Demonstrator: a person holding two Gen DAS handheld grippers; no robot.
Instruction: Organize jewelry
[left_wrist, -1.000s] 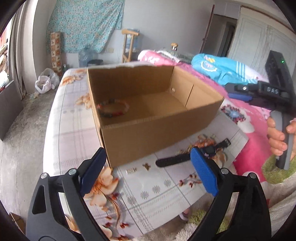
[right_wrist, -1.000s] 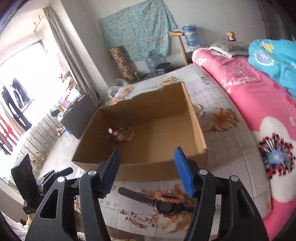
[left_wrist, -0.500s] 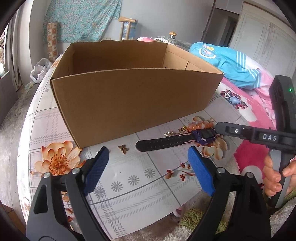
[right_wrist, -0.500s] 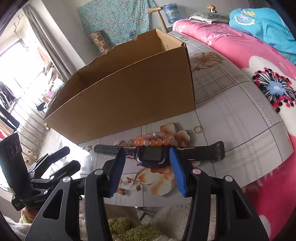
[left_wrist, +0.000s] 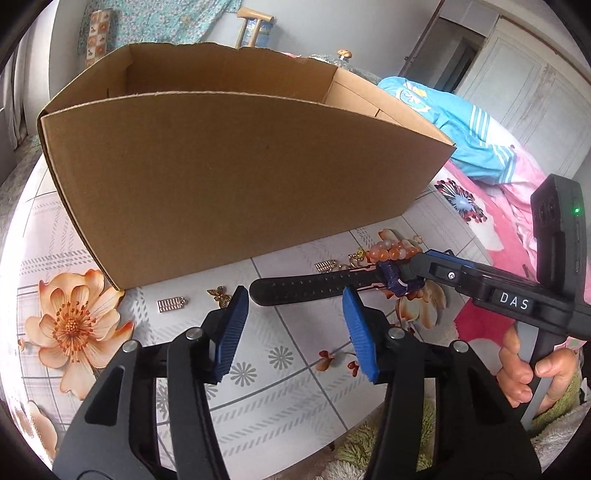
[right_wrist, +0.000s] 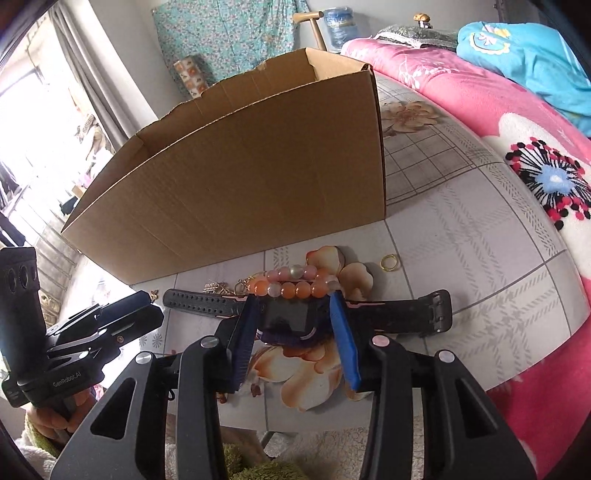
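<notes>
A black watch (right_wrist: 288, 319) lies flat on the flowered tablecloth in front of a cardboard box (right_wrist: 240, 184). An orange bead bracelet (right_wrist: 291, 282) rests against its far side. My right gripper (right_wrist: 294, 299) straddles the watch case, its jaws closing, and the blue pads sit against both sides of the case. In the left wrist view my left gripper (left_wrist: 292, 297) hovers low at the free end of the watch strap (left_wrist: 317, 286). Its jaws are closing and its pads touch nothing. The box's inside is hidden.
A gold ring (right_wrist: 389, 263) lies right of the beads. A butterfly charm (left_wrist: 218, 293) and two small ribbed metal charms (left_wrist: 170, 305) lie along the box's (left_wrist: 240, 177) front wall. A pink bedspread (right_wrist: 480, 96) borders the table on the right. The table's near edge is just under the grippers.
Both grippers have sunk toward the table, so the box's inside and the bracelet in it have gone from sight. Both pairs of jaws have narrowed, the right around the watch case.
</notes>
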